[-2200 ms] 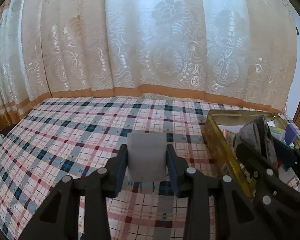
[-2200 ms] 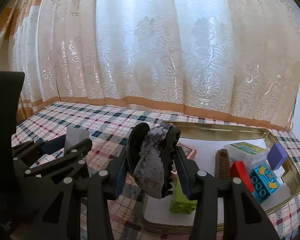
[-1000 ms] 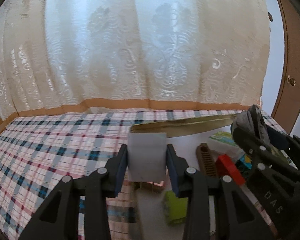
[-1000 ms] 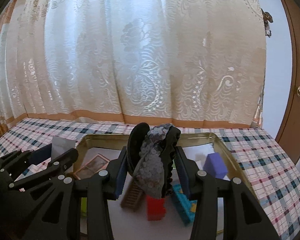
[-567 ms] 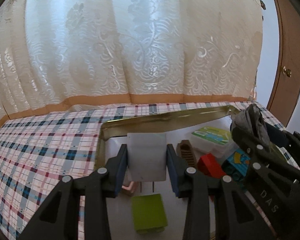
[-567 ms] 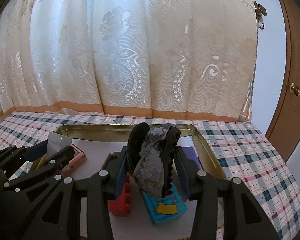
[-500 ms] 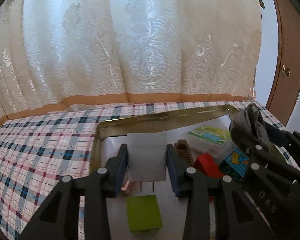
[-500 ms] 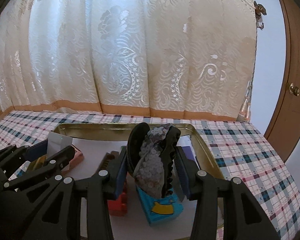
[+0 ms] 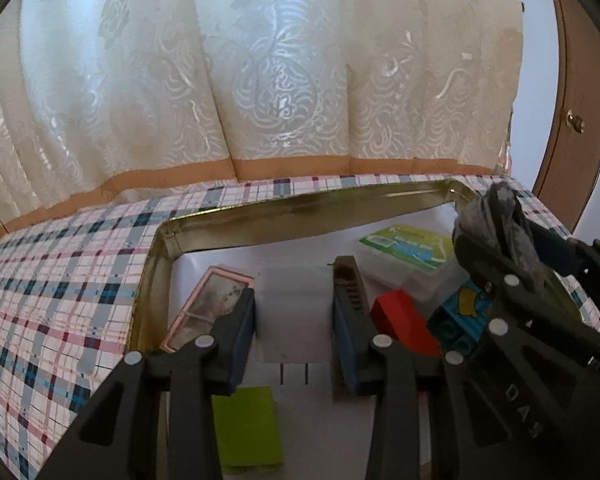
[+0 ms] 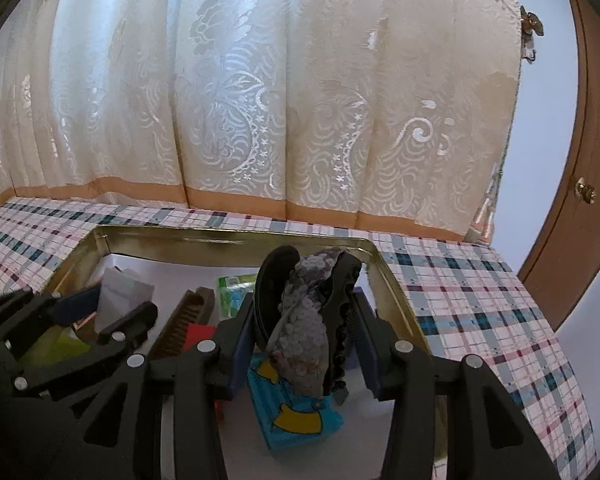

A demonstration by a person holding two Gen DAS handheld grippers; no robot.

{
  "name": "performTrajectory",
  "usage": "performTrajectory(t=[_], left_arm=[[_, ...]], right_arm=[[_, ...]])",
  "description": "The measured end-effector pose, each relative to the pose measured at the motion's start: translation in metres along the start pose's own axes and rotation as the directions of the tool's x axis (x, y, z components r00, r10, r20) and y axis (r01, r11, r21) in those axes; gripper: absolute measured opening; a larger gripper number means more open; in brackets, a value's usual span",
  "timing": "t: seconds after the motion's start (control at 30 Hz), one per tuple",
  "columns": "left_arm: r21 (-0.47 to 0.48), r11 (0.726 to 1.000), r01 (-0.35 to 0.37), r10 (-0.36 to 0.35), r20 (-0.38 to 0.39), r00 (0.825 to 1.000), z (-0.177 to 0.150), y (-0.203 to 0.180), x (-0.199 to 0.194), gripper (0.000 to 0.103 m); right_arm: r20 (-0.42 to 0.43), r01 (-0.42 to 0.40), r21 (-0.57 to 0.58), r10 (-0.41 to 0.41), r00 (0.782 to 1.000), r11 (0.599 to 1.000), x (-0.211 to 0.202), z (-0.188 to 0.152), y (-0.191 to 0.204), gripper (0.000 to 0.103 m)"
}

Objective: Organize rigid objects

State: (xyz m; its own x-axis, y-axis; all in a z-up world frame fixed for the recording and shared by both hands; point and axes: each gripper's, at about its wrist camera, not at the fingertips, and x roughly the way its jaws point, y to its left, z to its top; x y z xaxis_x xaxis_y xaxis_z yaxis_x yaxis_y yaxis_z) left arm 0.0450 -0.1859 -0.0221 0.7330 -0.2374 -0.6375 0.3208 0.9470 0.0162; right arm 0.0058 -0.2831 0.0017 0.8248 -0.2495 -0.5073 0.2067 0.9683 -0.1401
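Between your left fingers: the left gripper [image 9: 294,320] pinches a white plug adapter [image 9: 294,312], both pads flat on its sides, two prongs showing below it.
Between your right fingers: the right gripper [image 10: 306,340] clamps a sequined hair claw clip [image 10: 306,316], pressed from both sides.
Below both fingertips: the gold tin tray [image 9: 300,210] with a white lining; both held items hang above it, and neither appears set down.
Already in the tray: pink-framed card [image 9: 208,304] just left of your left fingers; brown comb-like piece [image 9: 348,280] behind the right-hand finger; red block [image 9: 400,320], blue block with a yellow shape [image 10: 296,412], lidded clear box with a green label [image 9: 408,248], lime-green block [image 9: 248,432] beneath the left-hand finger.
Outside the tray: checked tablecloth [image 9: 60,288] to the left of your left fingers shows no loose items; the rest of the table is out of view.
Progress, judged: late stage. You have two releases left, adapter and clip; free white floor lies directly under the adapter.
Writing, gripper body: "DAS" moulded on the right gripper, legible in the left wrist view.
Writing, box label: print present, too small to read.
Other brands: none legible.
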Motion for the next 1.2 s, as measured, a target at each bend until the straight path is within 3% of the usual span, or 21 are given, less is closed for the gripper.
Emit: performTrajectory(t=[0.33,0.47,0.5,0.53,0.57,0.6,0.63,0.7,0.93,1.2], left_arm=[[0.029,0.999,-0.024,0.024,0.002,1.000,-0.003,-0.001,0.000,0.037],[0.021,0.999,-0.024,0.024,-0.001,1.000,-0.002,-0.001,0.000,0.037],[0.026,0.999,-0.027,0.027,0.004,1.000,-0.002,-0.002,-0.001,0.044],[0.029,0.999,-0.030,0.029,0.010,1.000,-0.001,-0.002,-0.002,0.061],[0.031,0.999,-0.039,0.038,0.025,0.999,0.000,-0.003,-0.005,0.070],[0.032,0.998,-0.045,0.044,0.038,0.998,0.000,-0.004,-0.008,0.089],[0.033,0.999,-0.037,0.035,0.057,0.998,0.000,-0.004,-0.012,0.103],[0.032,0.999,-0.033,0.030,0.106,0.994,-0.001,-0.005,-0.020,0.103],[0.046,0.996,-0.083,0.075,0.153,0.985,-0.007,-0.003,-0.030,0.103],[-0.062,0.994,-0.091,0.102,0.210,0.972,-0.016,0.021,-0.048,0.103]], right_arm=[[-0.001,-0.123,0.014,0.123,0.992,0.992,0.009,0.007,0.007,0.049],[-0.049,-0.219,0.078,0.223,0.974,0.973,0.021,0.005,0.008,0.050],[-0.065,-0.243,0.097,0.250,0.966,0.965,0.024,0.003,0.007,0.051],[-0.076,-0.270,0.124,0.280,0.957,0.955,0.026,0.002,0.005,0.053],[-0.082,-0.288,0.153,0.302,0.950,0.945,0.028,0.001,0.002,0.055],[-0.077,-0.290,0.173,0.306,0.949,0.941,0.027,0.001,-0.001,0.059],[-0.063,-0.291,0.189,0.307,0.950,0.938,0.025,0.001,-0.004,0.069],[-0.021,-0.299,0.209,0.310,0.951,0.931,0.018,0.001,-0.010,0.080],[0.057,-0.252,0.225,0.245,0.968,0.941,0.000,-0.004,-0.018,0.081],[0.170,-0.191,0.209,0.157,0.973,0.959,-0.023,-0.013,-0.021,0.081]])
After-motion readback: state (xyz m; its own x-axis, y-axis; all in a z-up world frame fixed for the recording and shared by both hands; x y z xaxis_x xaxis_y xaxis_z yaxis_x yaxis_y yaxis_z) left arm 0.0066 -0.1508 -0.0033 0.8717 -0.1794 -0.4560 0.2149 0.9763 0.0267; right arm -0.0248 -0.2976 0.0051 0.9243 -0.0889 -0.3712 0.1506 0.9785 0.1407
